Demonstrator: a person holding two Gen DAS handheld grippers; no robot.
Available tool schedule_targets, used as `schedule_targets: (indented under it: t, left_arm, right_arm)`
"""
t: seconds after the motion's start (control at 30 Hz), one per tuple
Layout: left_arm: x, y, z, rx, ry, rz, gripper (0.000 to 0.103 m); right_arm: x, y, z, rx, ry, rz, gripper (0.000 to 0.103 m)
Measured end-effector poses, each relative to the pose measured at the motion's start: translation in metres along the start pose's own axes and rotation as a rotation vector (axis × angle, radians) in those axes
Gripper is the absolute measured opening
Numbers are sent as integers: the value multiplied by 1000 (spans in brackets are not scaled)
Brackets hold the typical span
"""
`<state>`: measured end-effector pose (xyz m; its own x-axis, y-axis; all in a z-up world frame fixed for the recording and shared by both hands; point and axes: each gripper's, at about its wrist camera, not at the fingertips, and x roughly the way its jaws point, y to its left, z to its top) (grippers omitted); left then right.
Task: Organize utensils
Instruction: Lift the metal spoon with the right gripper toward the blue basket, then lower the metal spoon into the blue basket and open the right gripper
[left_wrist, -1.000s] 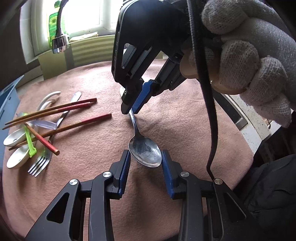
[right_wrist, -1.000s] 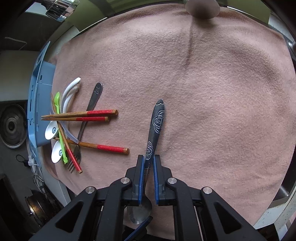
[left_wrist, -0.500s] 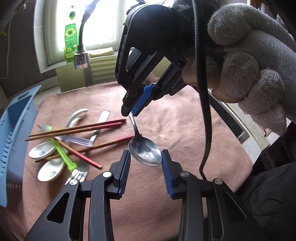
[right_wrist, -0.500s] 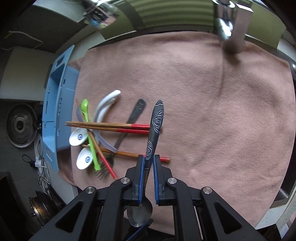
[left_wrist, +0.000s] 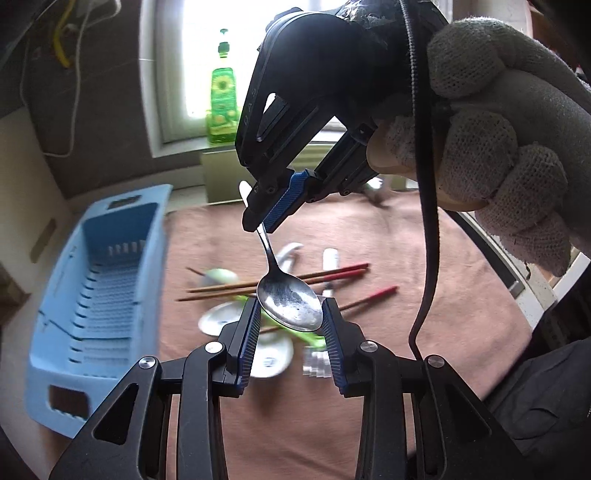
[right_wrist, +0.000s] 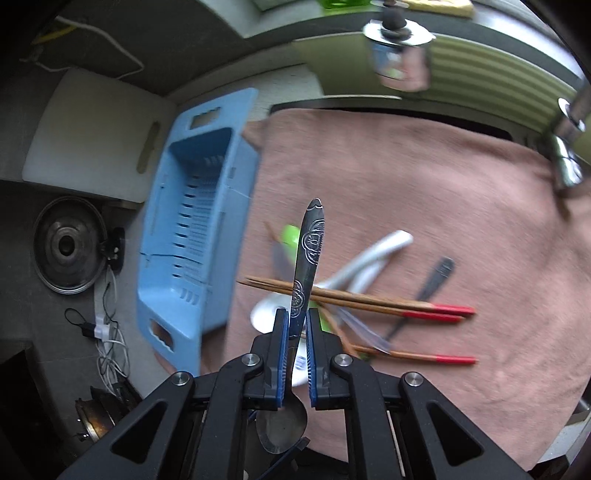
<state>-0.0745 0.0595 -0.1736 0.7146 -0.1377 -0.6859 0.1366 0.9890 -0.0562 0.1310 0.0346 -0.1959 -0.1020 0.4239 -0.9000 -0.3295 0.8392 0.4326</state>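
Metal spoon (left_wrist: 288, 306) is pinched at handle by down-tilted right gripper (right_wrist: 295, 332); bowl is flanked by half-spread left gripper (left_wrist: 290, 332) fingers, contact unclear.

A home kitchen is showing: a green dish-soap bottle (left_wrist: 222, 107) standing on the windowsill, a chrome tap (right_wrist: 400, 55) hanging over a towel-covered counter.

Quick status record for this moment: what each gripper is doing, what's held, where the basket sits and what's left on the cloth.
right gripper: shut on the metal spoon handle
left gripper: pads either side of the spoon bowl, contact unclear
spoon: lifted above the cloth
blue basket: left of the pink cloth, nothing visible inside
still on cloth: chopsticks, white spoons, green utensil, fork
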Motion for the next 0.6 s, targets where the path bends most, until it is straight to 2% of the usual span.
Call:
schedule_targets:
  t: [0.3, 0.6]
  left_arm:
    - [-15, 82, 0, -60, -5, 71, 33]
    - [-6, 133, -12, -124, 39, 68, 33]
  right_arm:
    - [38, 86, 33, -65, 6, 36, 8]
    - [86, 120, 54, -69, 62, 29, 8]
